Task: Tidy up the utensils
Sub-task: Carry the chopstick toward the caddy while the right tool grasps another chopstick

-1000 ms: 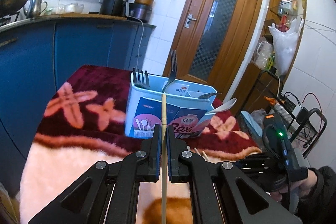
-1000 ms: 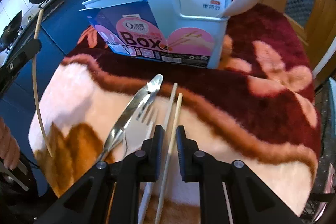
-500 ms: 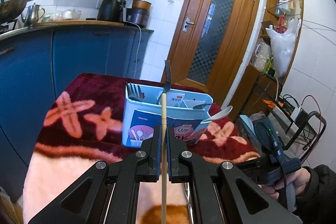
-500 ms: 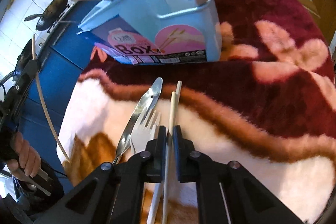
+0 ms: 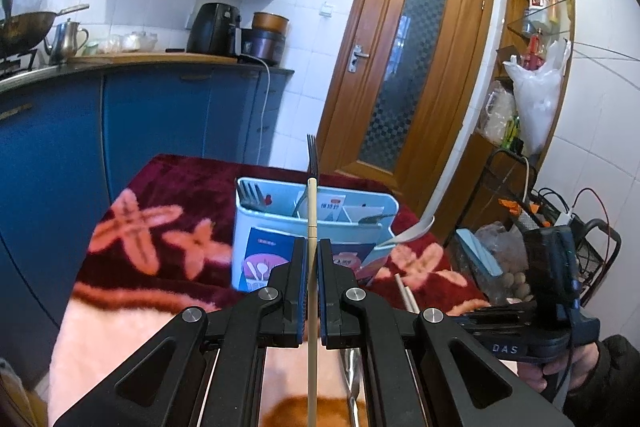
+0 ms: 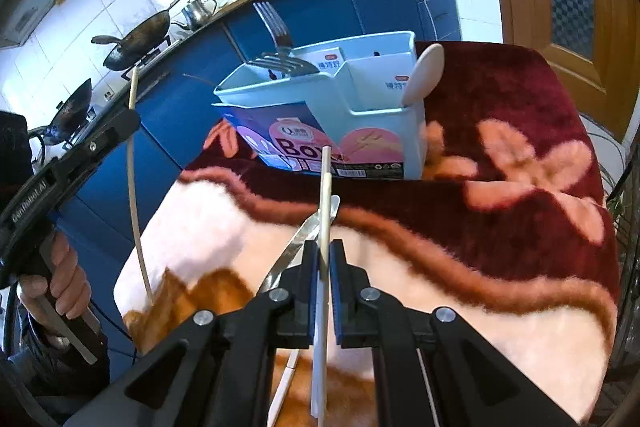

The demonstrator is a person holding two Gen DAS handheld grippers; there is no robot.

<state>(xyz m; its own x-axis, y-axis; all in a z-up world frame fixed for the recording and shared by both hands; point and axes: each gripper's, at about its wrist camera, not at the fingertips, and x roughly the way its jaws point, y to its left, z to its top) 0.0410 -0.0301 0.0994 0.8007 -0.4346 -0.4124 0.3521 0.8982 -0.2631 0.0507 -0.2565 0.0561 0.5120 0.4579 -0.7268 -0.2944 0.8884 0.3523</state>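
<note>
1. Left gripper (image 5: 312, 259) pinches a chopstick (image 5: 311, 211) upright, in front of the utensil box (image 5: 276, 227).
2. Right gripper (image 6: 324, 259), jaws just closed, pinches two pale chopsticks (image 6: 325, 195) near the box.
3. A knife (image 6: 294, 247) lies on the blanket (image 6: 500, 267).

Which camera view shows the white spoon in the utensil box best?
The right wrist view. There the white spoon stands near and unhidden, its whole bowl above the rim of the utensil box. In the left wrist view the spoon is small, leaning out at the box's right end, partly behind the wall.
</note>
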